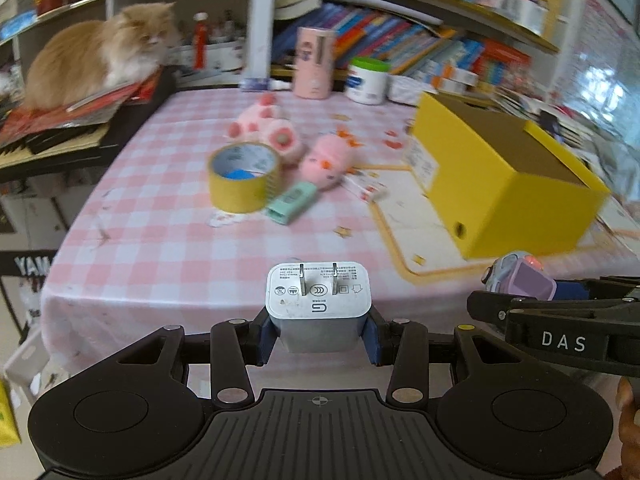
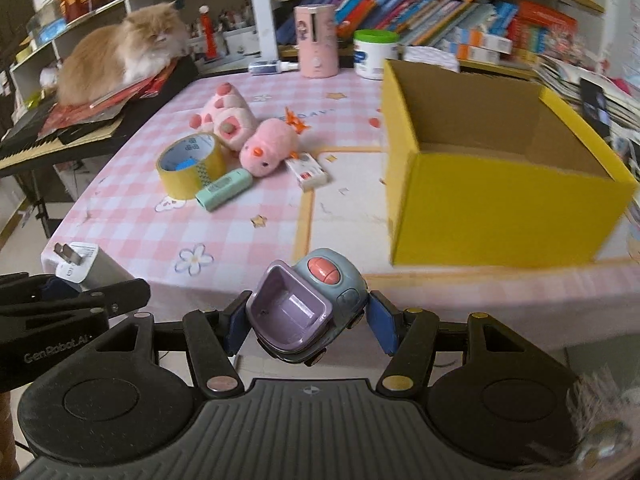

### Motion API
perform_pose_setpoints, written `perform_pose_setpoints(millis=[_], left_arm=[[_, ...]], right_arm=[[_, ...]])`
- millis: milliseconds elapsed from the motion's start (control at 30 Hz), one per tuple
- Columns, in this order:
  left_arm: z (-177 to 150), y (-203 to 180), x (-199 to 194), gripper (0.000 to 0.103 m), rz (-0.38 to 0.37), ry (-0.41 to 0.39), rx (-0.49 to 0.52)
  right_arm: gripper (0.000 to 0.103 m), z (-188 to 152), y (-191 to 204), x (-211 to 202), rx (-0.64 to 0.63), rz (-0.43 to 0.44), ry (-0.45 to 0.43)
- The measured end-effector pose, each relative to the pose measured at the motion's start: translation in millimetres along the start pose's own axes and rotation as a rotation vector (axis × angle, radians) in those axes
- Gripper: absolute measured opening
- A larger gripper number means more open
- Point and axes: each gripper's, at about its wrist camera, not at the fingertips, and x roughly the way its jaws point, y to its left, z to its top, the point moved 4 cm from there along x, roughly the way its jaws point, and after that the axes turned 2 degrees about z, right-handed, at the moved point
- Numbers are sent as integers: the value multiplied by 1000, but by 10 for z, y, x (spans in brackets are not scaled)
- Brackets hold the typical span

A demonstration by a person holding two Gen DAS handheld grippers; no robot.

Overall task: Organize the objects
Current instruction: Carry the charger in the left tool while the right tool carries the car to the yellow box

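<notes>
My left gripper [image 1: 319,334] is shut on a white plug charger [image 1: 319,300], prongs up, held above the table's near edge. My right gripper [image 2: 308,324] is shut on a small blue and purple toy truck [image 2: 308,304], also near the front edge. Each shows in the other's view: the truck [image 1: 520,278] at the right, the charger [image 2: 86,266] at the left. An open yellow cardboard box [image 2: 500,208] stands at the right, seemingly empty. On the pink checked tablecloth [image 2: 224,232] lie a yellow tape roll [image 2: 190,166], a green case [image 2: 224,189], a pink plush bird [image 2: 270,146], a pink plush paw [image 2: 228,118] and a small white box [image 2: 309,172].
A pink cylinder [image 2: 316,40] and a white green-lidded tub [image 2: 374,54] stand at the table's back. A ginger cat [image 2: 124,54] sits on books over a keyboard at the left. Bookshelves fill the back wall.
</notes>
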Motion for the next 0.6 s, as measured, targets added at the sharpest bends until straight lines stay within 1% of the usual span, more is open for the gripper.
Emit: perform_pose_setpoints(millis=[233,333,600], left_arm=[[-86,-374,-109,42,-94,0,116],[-87,-506,-140,42,-124,-6,157],[-108,-820,-125,42,-201,-4,234]], right_arm=[[58,-331,-286,-321,129,-76,-10],[58,-406,-392,-431,176,-107,-21],[58,-569,-628,-661,245,-178,-45]])
